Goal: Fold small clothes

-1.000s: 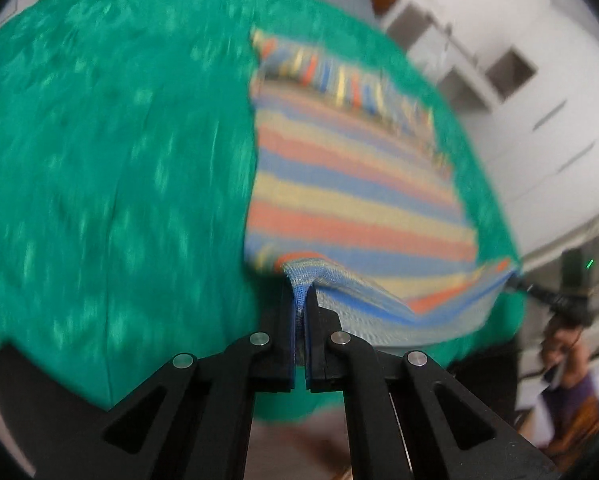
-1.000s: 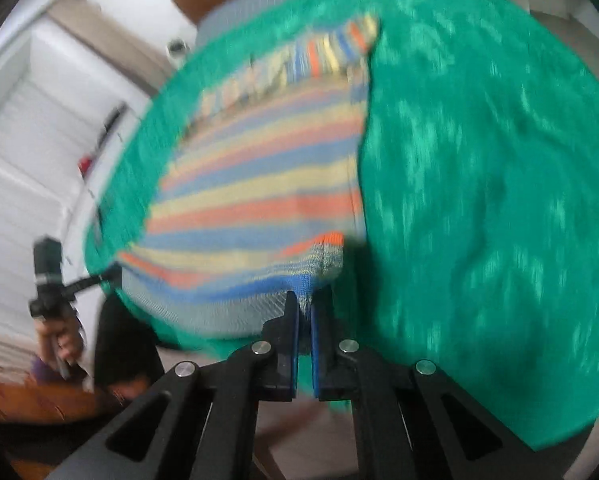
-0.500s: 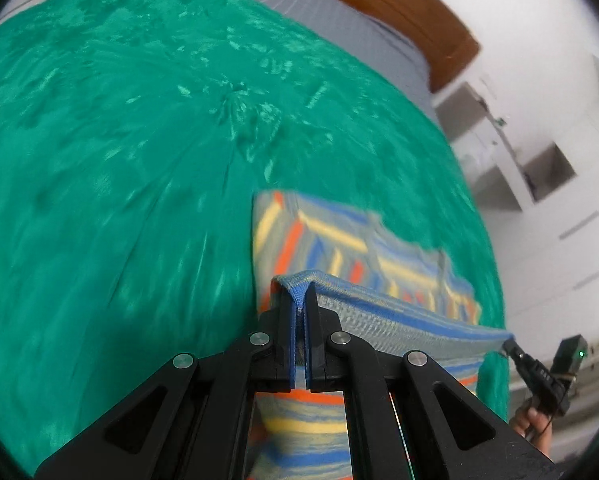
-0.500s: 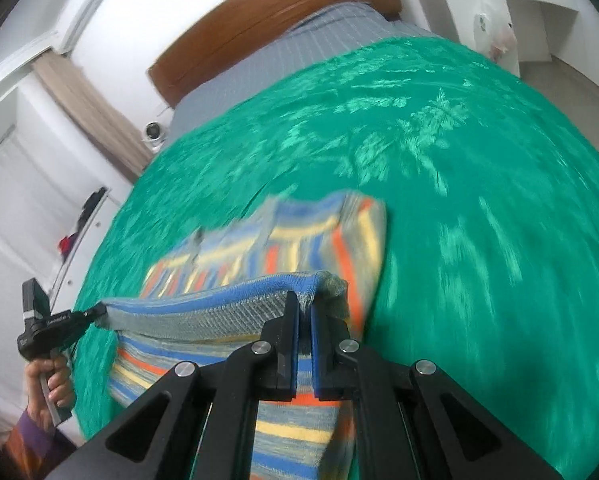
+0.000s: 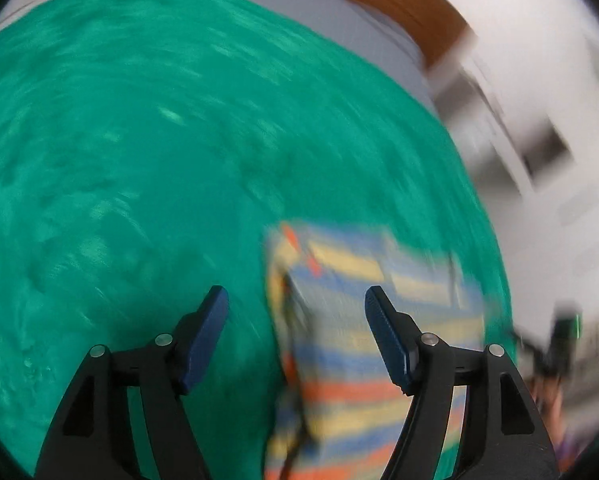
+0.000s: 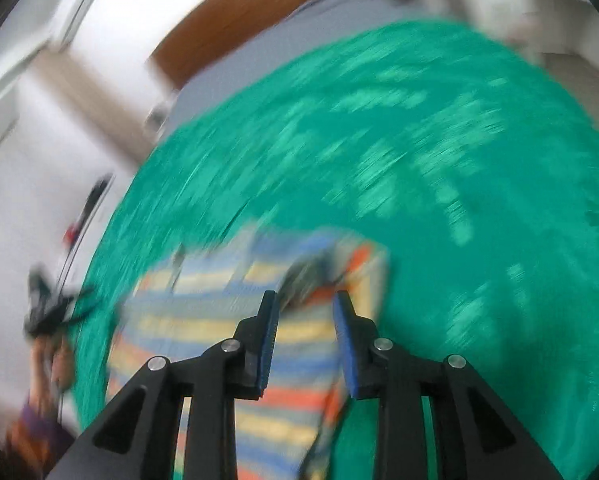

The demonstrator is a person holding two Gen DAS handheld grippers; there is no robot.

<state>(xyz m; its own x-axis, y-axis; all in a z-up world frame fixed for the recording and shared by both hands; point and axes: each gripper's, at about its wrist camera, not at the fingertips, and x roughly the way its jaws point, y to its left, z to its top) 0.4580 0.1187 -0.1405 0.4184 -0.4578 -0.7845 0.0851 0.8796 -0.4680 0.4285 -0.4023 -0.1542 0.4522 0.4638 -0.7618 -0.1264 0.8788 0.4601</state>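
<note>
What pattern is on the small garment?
Stripes of blue, yellow and orange on the garment; clearest in the right wrist view.

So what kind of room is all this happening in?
Most likely a bedroom: a bed with a green bedspread, a wooden headboard against a white wall, and white cabinets beside it. A striped garment lies on the bedspread.

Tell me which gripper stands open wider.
The left gripper: its jaws gape well apart beside the striped garment. The right gripper has opened only narrowly.
</note>
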